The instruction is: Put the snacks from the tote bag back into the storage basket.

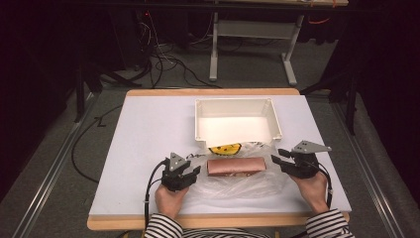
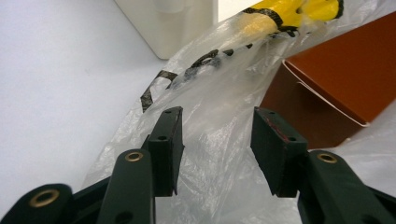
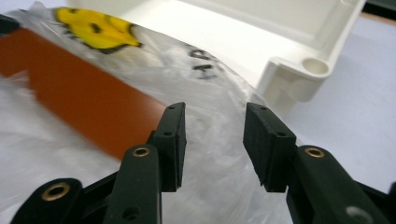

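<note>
Clearly both pairs of jaws stand wide apart with only crinkled plastic between them. At lower centre of the high view, the left gripper and right gripper flank the clear plastic bag, which lies flat with a brown box on it. Just above, the white bin sits on the table.

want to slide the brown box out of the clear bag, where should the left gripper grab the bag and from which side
Probably the loose crumpled film at the clear bag's left end, coming in low from the left. There the plastic stands up in folds between the left gripper's open jaws, apart from the brown box, so thin film can be pinched without clamping the box.
</note>
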`<action>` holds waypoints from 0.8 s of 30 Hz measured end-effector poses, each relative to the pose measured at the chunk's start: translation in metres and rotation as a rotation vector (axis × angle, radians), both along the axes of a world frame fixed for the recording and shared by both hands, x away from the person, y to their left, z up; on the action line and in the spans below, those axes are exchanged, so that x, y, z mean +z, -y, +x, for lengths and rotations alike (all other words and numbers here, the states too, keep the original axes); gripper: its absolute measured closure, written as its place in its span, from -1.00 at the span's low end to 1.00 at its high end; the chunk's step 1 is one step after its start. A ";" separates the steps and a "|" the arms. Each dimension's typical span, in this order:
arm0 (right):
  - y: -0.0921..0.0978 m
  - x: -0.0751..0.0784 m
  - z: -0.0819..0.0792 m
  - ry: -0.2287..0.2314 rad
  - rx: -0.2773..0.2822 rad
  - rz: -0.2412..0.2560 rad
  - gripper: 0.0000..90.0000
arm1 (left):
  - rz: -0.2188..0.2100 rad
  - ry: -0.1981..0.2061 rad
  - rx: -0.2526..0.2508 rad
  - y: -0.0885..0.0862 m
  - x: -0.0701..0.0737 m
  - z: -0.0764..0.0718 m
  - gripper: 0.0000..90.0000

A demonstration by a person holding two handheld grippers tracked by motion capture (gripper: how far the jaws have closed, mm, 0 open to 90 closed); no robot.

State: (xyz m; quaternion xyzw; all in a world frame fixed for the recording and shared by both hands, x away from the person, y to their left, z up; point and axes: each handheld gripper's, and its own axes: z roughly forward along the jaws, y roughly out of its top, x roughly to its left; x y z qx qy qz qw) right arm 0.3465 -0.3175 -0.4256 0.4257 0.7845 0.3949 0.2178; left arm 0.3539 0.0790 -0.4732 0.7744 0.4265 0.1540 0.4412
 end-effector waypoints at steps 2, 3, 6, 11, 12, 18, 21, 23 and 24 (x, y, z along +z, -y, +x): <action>-0.001 0.003 -0.005 0.004 0.012 0.005 0.32 | 0.000 0.001 -0.003 0.000 0.001 -0.002 0.18; -0.002 0.004 -0.009 0.012 0.028 0.006 0.31 | 0.003 0.006 -0.008 -0.001 0.002 -0.004 0.18; -0.009 0.000 -0.024 -0.017 0.076 0.012 0.26 | 0.010 0.001 -0.024 -0.001 0.004 -0.009 0.14; -0.010 -0.017 -0.027 -0.074 0.095 -0.001 0.34 | 0.019 -0.003 -0.030 -0.002 0.005 -0.015 0.12; -0.008 -0.020 -0.027 -0.088 0.100 -0.002 0.37 | 0.020 -0.008 -0.030 -0.003 0.006 -0.015 0.11; -0.003 -0.034 -0.028 -0.135 0.108 -0.046 0.70 | 0.038 -0.026 -0.016 -0.005 0.002 -0.012 0.11; 0.002 -0.043 -0.028 -0.142 0.095 -0.094 0.93 | 0.059 -0.042 0.004 -0.004 -0.005 -0.007 0.12; 0.006 -0.046 -0.028 -0.134 0.080 -0.113 0.95 | 0.092 -0.030 0.024 -0.004 -0.008 -0.004 0.14; 0.008 -0.047 -0.027 -0.127 0.069 -0.115 0.95 | 0.103 -0.038 0.026 -0.004 -0.009 -0.002 0.15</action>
